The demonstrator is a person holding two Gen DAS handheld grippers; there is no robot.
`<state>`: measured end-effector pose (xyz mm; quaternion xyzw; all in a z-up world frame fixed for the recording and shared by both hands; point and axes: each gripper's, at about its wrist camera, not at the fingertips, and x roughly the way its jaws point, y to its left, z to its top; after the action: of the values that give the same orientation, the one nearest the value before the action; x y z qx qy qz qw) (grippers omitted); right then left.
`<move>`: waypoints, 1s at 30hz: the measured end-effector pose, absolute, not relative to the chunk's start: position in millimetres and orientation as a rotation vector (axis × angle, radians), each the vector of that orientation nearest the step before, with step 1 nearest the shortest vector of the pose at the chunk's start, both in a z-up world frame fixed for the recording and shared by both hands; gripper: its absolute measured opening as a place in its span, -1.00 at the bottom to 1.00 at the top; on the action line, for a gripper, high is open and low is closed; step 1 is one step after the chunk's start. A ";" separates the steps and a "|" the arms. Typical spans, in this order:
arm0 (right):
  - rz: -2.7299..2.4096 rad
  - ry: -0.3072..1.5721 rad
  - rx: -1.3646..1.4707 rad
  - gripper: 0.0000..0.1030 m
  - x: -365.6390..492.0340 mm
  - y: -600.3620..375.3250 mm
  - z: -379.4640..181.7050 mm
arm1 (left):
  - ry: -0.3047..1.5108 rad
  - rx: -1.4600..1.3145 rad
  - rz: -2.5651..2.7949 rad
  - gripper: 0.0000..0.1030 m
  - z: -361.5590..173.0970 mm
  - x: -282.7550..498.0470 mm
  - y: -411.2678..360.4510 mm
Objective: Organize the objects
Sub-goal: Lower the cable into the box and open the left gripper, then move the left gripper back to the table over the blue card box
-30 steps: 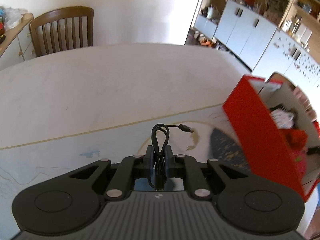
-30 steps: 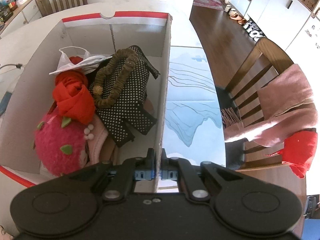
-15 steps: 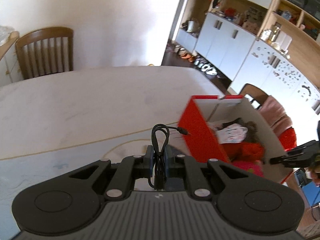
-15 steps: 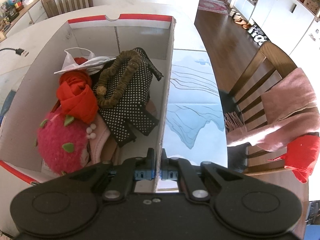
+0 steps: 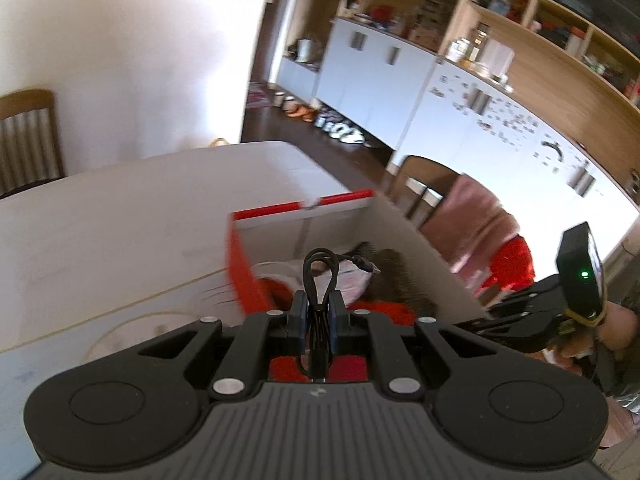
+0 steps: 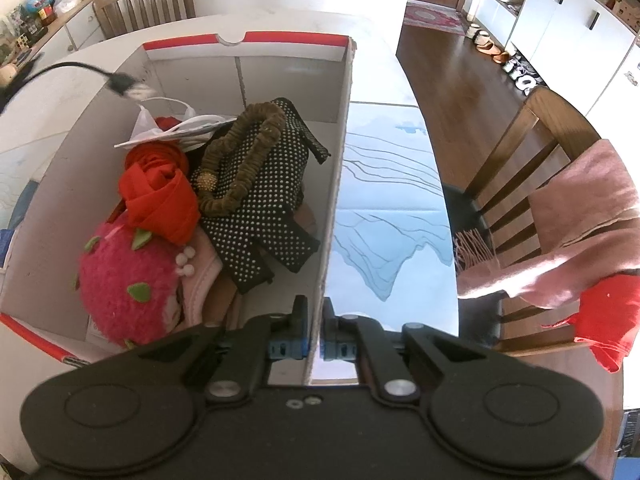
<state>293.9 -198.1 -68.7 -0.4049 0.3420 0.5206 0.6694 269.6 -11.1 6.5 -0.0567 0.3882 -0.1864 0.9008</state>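
Left gripper [image 5: 319, 306] pinches looped black cable [image 5: 318, 276] above the box [image 5: 404, 224].

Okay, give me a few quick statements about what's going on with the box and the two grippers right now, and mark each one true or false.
1. The left gripper is shut on a looped black cable. True.
2. The right gripper hangs free of the box. False: it is shut on the box's side wall.
3. The box is empty. False: it holds a polka-dot bag, a red cloth and a pink strawberry plush, among other things.
4. The cable's plug hangs over the box's far left corner. True.
5. The chair to the right of the box is bare. False: a pink cloth is draped over it.
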 end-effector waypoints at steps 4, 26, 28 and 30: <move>1.181 0.772 -0.910 -0.91 294.6 -198.8 -68.3 | 0.816 -0.105 -0.435 -0.81 0.7 282.0 -44.5; 1.197 0.789 -0.886 -0.89 298.6 -200.2 -67.0 | 0.956 0.013 -0.476 -0.81 -66.7 331.0 -120.4; 1.199 0.788 -0.887 -0.89 298.3 -200.6 -66.8 | 0.968 0.013 -0.471 -0.81 -69.4 333.3 -119.1; 1.201 0.788 -0.886 -0.89 298.7 -200.6 -67.0 | 0.976 0.008 -0.469 -0.81 -70.7 333.9 -117.2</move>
<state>298.7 -200.6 -67.0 -0.3924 0.3491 0.5316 0.6645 333.9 -117.2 -70.7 0.0039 0.4645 -0.2234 0.8569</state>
